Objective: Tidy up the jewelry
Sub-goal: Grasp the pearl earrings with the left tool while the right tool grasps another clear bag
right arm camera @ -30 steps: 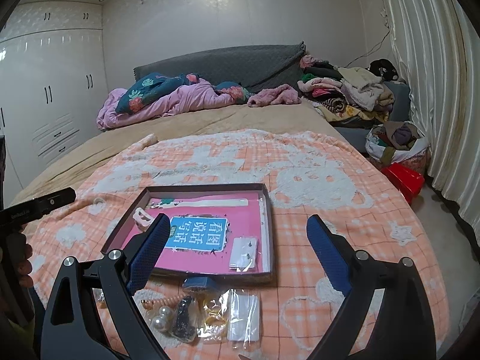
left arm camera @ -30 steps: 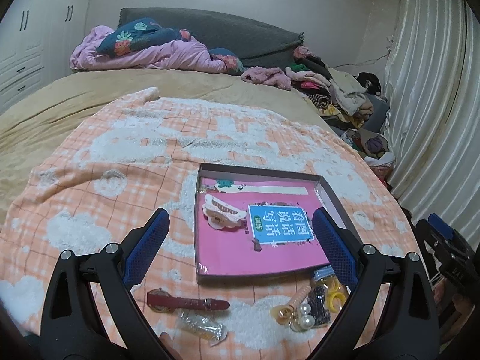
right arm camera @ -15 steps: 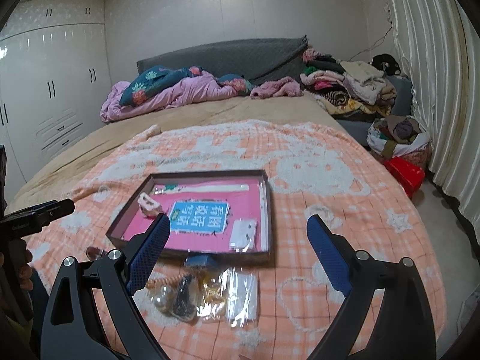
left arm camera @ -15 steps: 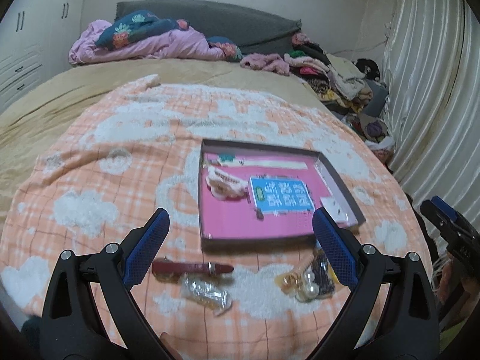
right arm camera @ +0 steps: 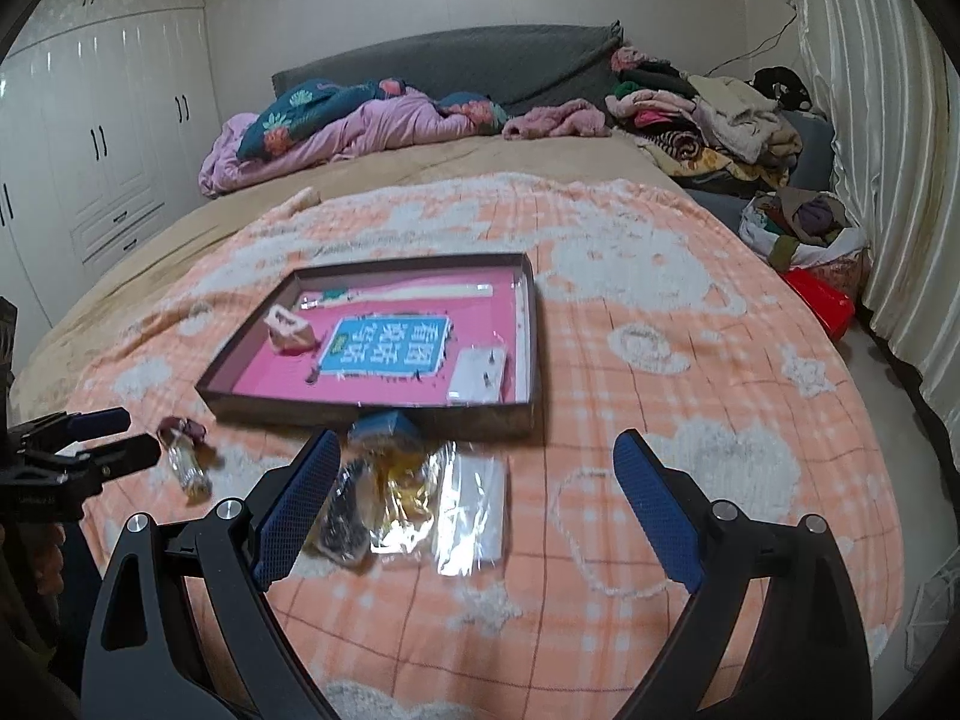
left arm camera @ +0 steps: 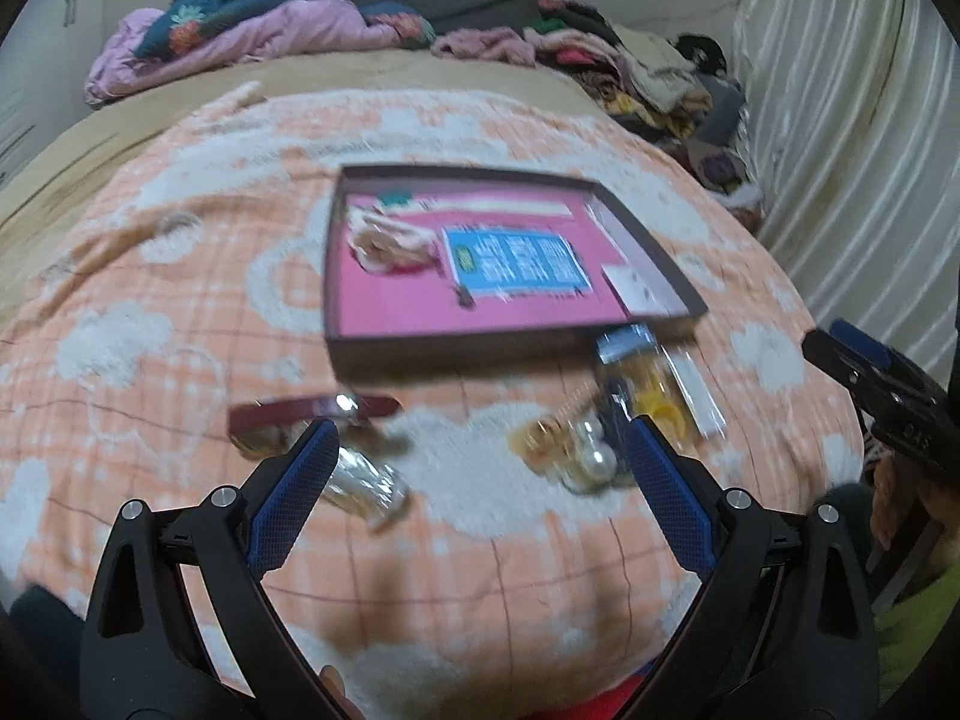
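Observation:
A dark shallow box (left arm camera: 510, 339) with a pink lining lies on the orange checked blanket; it also shows in the right wrist view (right arm camera: 372, 408). Inside it are a pale hair claw (left arm camera: 390, 240), a blue card (left arm camera: 516, 261) and a white earring card (right arm camera: 477, 372). In front of the box lie a dark red watch strap (left arm camera: 312, 408), a small clear packet (left arm camera: 366, 486) and a heap of bagged jewelry with pearls (left arm camera: 600, 450), seen also in the right wrist view (right arm camera: 408, 492). My left gripper (left arm camera: 480, 480) is open above the loose pieces. My right gripper (right arm camera: 474, 480) is open over the bagged heap.
The blanket (right arm camera: 690, 420) covers the foot of a bed. Crumpled bedding (right arm camera: 360, 120) and a clothes pile (right arm camera: 708, 114) lie at the far end. White wardrobes (right arm camera: 90, 150) stand left, curtains (right arm camera: 870, 150) right, with a red item (right arm camera: 819, 300) on the floor.
Both grippers have pulled back and risen, so the box and the loose jewelry sit farther ahead in both views. Both stay open. The left view is blurred from motion.

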Motion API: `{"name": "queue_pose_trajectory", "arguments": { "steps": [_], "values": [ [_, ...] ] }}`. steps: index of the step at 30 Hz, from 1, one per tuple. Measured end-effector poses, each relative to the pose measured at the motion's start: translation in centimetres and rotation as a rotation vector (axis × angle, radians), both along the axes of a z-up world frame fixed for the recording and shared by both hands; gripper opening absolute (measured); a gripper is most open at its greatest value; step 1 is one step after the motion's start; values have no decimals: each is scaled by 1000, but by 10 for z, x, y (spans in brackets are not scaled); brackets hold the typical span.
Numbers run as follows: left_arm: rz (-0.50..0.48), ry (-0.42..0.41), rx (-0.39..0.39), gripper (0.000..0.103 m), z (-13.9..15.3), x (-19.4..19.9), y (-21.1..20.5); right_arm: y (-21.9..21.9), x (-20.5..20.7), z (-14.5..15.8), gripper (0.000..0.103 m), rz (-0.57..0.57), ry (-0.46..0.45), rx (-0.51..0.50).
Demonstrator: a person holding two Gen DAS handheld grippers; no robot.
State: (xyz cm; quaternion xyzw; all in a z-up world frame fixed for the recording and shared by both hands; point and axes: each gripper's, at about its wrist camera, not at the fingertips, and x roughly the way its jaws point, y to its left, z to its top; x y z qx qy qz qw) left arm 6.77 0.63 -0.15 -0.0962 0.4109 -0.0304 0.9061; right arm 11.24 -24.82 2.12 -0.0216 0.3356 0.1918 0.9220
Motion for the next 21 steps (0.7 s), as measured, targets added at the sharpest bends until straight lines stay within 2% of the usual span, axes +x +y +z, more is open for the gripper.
{"name": "queue_pose_trajectory", "arguments": {
  "steps": [15,18,21],
  "values": [
    [-124,127,-22,87,-48,-1,-41,-3,4,-44,91,25,124,-27],
    [-140,152,-33,74,-57,1,-44,-3,8,-53,88,26,151,-20],
    [-159,167,-49,51,-65,4,-48,-4,14,-61,83,21,179,-11]
  ]
}}
